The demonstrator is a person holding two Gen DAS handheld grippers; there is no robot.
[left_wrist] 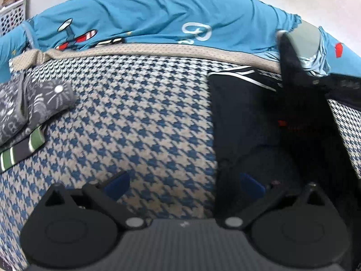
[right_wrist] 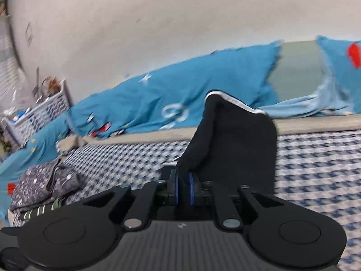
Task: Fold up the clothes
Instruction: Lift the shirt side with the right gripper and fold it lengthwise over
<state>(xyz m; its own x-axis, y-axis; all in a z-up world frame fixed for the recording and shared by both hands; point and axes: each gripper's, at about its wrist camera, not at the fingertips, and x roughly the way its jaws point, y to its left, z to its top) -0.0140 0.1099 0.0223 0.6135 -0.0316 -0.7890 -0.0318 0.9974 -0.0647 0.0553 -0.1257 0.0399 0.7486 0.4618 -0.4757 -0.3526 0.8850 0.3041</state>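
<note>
The right gripper (right_wrist: 183, 188) is clamped on a fold of the black garment (right_wrist: 234, 144), which hangs lifted above the houndstooth bed cover (right_wrist: 315, 158), its white-piped edge uppermost. The left gripper (left_wrist: 183, 185) stands wide with nothing between its blue pads, the black garment just to its right. Folded grey patterned clothes (left_wrist: 33, 103) lie far left, before the blue duvet (left_wrist: 146, 15).

Home bedroom: bed with blue-and-beige houndstooth cover (left_wrist: 140, 122), rumpled blue cartoon-print quilt (left_wrist: 144, 15) against a plain pale wall (right_wrist: 158, 33), white plastic basket (right_wrist: 42, 110) of household clutter in the corner, folded clothes (left_wrist: 33, 103) on the bed.
</note>
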